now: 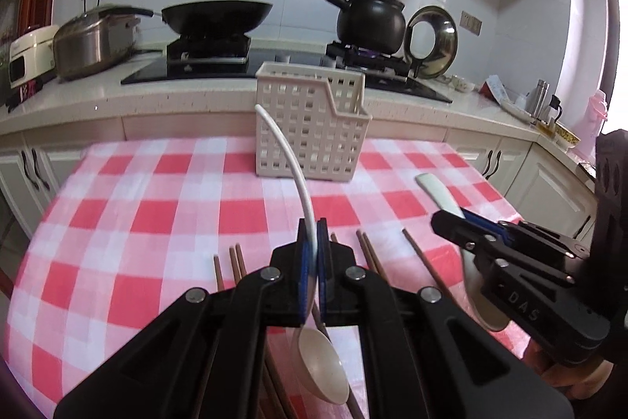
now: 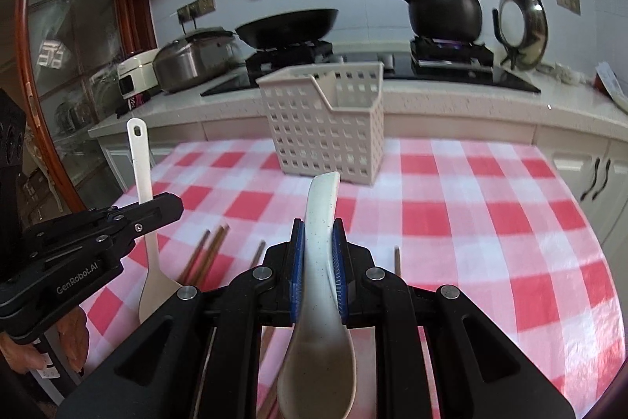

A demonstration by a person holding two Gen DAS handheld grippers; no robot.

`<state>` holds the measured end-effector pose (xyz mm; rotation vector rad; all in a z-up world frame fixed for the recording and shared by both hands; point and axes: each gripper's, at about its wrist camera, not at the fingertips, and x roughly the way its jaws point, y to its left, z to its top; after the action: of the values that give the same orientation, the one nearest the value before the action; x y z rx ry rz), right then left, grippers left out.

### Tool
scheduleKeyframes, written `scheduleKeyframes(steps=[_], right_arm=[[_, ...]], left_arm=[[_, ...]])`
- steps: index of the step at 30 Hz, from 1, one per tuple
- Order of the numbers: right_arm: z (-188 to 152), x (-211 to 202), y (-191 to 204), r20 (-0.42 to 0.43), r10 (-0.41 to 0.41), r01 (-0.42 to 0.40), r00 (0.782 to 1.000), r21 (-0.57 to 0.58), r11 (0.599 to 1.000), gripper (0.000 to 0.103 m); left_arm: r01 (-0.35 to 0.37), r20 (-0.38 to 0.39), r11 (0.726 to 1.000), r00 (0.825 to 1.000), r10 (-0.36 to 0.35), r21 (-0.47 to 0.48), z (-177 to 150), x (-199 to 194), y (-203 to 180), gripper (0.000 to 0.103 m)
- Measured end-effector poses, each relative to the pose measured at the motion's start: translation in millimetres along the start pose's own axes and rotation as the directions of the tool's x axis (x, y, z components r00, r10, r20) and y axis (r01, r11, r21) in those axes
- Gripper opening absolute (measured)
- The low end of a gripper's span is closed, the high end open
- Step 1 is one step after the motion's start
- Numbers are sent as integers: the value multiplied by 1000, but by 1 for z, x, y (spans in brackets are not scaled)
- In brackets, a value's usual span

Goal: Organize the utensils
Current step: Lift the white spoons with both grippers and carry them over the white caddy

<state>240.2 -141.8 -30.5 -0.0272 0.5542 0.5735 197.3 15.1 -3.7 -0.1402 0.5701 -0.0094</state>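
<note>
My left gripper (image 1: 313, 250) is shut on a long thin white spoon (image 1: 292, 160), handle pointing up and away, bowl (image 1: 322, 364) hanging near the camera. It also shows in the right wrist view (image 2: 143, 199). My right gripper (image 2: 318, 254) is shut on a short white ceramic soup spoon (image 2: 320, 222), handle forward; it also shows in the left wrist view (image 1: 439, 193). A cream perforated utensil basket (image 1: 310, 132) stands upright on the checked cloth ahead of both grippers, apart from them (image 2: 329, 128). Several brown chopsticks (image 1: 369, 254) lie on the cloth under the grippers (image 2: 208, 254).
The table carries a red and white checked cloth (image 1: 157, 214). Behind it runs a kitchen counter (image 1: 196, 97) with a stove, a black wok (image 1: 216, 16), a black clay pot (image 1: 371, 18) over a lit burner, a steel pot (image 1: 92, 42) and a steel lid (image 1: 431, 42).
</note>
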Motion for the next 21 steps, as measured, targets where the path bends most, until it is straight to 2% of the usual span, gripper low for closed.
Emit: scheduleKeyframes(steps=[7, 12, 21], right_arm=[[33, 11, 4, 73, -8, 10, 997, -19, 1000, 16], [54, 16, 2, 136, 20, -17, 991, -25, 1000, 16], [92, 34, -9, 195, 38, -32, 980, -31, 999, 16]], left_arm=[[11, 58, 999, 998, -14, 48, 26, 1, 0, 4], [40, 113, 997, 993, -47, 66, 49, 5, 6, 4], [46, 139, 994, 989, -60, 103, 94, 29, 14, 4]])
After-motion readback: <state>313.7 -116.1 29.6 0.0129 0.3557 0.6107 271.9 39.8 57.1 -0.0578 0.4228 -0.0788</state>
